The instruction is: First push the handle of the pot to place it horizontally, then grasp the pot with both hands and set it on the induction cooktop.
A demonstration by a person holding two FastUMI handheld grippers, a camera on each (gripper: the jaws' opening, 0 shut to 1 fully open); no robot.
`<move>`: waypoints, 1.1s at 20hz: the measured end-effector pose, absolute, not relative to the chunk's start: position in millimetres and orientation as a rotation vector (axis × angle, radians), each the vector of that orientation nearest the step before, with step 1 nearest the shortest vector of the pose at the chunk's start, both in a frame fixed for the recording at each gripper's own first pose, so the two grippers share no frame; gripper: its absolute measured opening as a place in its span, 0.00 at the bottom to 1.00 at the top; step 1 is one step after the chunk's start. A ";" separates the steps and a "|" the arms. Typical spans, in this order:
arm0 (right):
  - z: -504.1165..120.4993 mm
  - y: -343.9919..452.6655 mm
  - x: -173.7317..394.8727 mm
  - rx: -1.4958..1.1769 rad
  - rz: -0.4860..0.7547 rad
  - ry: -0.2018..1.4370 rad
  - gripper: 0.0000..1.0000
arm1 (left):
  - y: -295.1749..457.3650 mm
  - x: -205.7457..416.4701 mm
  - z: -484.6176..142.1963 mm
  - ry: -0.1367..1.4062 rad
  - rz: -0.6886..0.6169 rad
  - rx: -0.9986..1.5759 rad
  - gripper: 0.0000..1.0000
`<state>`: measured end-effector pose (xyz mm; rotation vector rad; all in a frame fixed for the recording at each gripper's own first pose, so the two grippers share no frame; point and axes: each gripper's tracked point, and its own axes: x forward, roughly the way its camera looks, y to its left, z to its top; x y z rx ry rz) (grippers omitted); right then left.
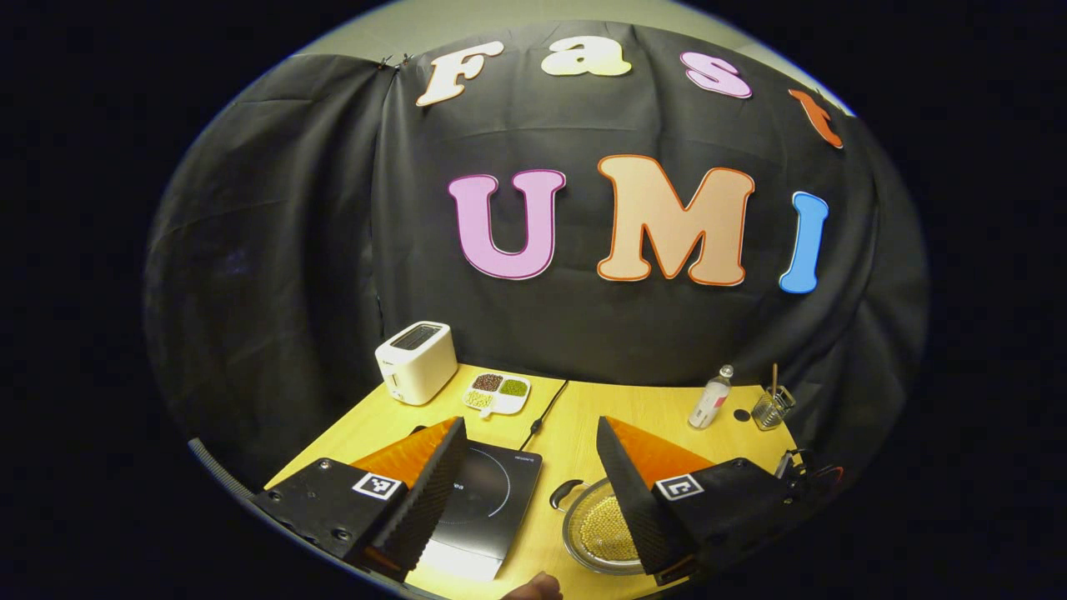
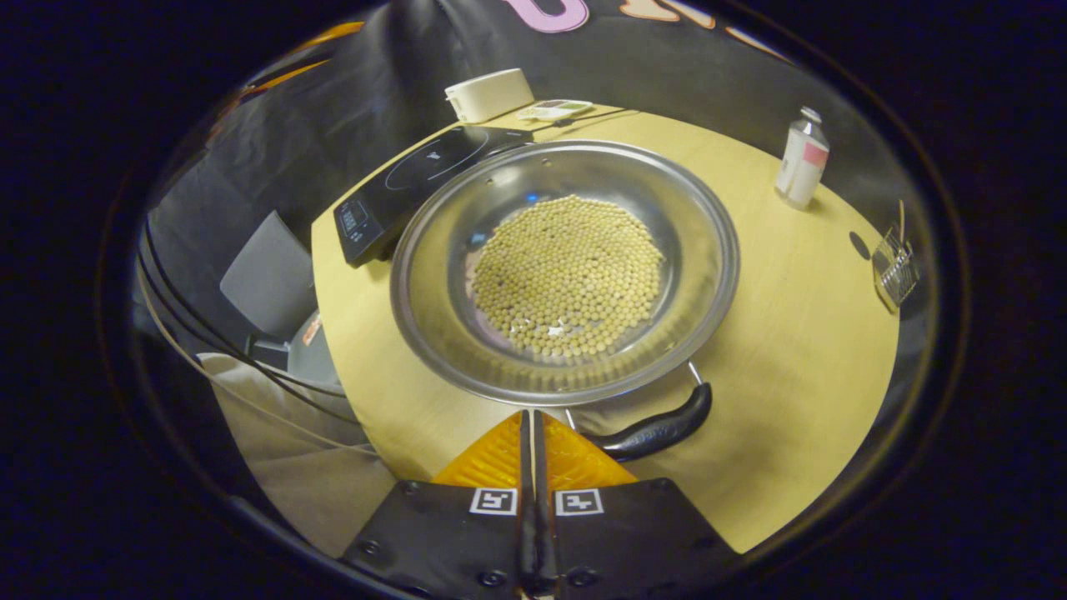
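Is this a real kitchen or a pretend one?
Probably a pretend kitchen, set up in a booth. A cooktop, a toaster and a pot of beans sit on one small table, with black cloth behind instead of walls.

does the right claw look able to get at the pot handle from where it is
Probably yes. The right claw, shut, sits right beside the black handle at the pot rim, with bare table around and nothing between them.

One pot [image 2: 565,271], one cooktop [image 2: 417,183], one bottle [image 2: 802,158]
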<state>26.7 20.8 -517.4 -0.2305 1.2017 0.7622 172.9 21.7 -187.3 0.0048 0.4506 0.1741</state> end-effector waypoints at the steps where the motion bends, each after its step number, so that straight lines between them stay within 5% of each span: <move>1: -517.1 18.4 28.5 -0.232 0.753 1.201 0.00 | 21.7 173.3 -187.9 0.453 0.174 0.004 0.95; 16: -518.5 -18.7 80.7 -0.271 0.519 1.158 0.03 | 17.1 155.4 -244.4 0.579 0.146 -0.029 0.95; 22: -491.7 -35.8 103.1 -0.137 0.313 1.107 0.03 | 4.6 140.9 -316.9 0.756 0.065 -0.077 0.96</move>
